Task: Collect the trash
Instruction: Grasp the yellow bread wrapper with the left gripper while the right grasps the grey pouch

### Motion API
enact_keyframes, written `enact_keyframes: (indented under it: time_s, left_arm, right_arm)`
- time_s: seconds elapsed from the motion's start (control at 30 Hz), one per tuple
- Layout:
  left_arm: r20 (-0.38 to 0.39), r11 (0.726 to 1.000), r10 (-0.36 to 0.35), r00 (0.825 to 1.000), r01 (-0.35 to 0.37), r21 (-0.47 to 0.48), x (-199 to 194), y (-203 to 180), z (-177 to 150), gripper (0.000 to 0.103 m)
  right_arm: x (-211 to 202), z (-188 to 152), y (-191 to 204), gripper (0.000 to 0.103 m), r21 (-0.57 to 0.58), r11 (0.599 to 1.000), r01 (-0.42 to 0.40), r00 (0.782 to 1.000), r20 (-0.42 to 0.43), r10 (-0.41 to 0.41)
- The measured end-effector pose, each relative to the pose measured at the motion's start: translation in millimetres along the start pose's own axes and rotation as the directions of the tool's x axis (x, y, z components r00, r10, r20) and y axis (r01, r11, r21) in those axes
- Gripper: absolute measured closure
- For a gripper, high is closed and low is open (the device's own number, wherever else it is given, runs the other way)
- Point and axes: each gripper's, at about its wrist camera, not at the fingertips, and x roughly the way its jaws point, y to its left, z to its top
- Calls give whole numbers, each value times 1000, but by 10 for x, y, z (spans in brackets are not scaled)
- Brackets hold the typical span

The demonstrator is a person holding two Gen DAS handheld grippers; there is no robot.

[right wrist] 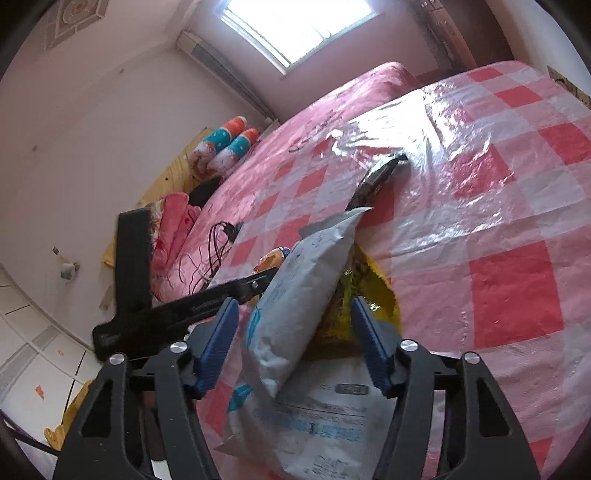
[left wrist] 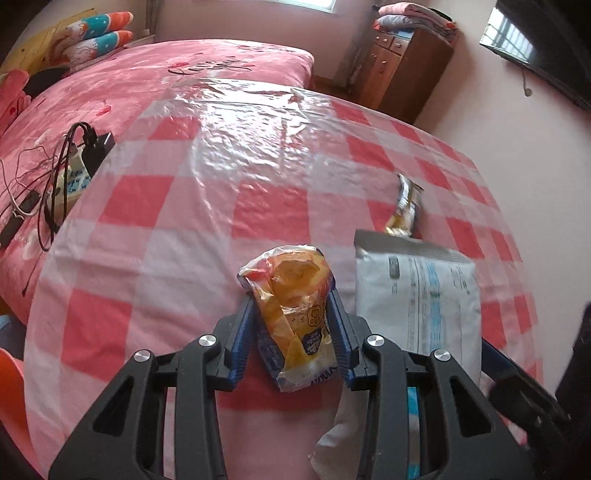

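My left gripper (left wrist: 291, 314) is shut on a crumpled orange and yellow snack wrapper (left wrist: 295, 295), held above the pink checked plastic cloth (left wrist: 147, 206). To its right lies a grey mailer bag (left wrist: 417, 295), and beyond that a gold wrapper (left wrist: 404, 206). In the right wrist view my right gripper (right wrist: 295, 339) stands open around the mailer bag (right wrist: 295, 306), which bends upward between the blue pads without touching them. A yellow wrapper (right wrist: 369, 299) lies under the bag and a dark wrapper (right wrist: 380, 177) lies farther off. The left gripper's black body (right wrist: 177, 310) shows at the left.
A power strip with tangled cables (left wrist: 70, 166) lies on the pink bedspread (left wrist: 184, 62) left of the cloth. Rolled pillows (left wrist: 99, 33) sit at the bed's head. A wooden cabinet (left wrist: 402, 62) stands by the far wall. White tiled floor (right wrist: 33, 350) lies below the bed.
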Motion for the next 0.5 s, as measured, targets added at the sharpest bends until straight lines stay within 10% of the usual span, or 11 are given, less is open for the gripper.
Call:
enact_keyframes:
  time_s: [0.5]
  left_arm:
    - [18, 995, -98, 995, 97, 12, -123, 11, -269, 70]
  right_arm:
    - [298, 68, 156, 44, -57, 995, 84, 996, -37, -86]
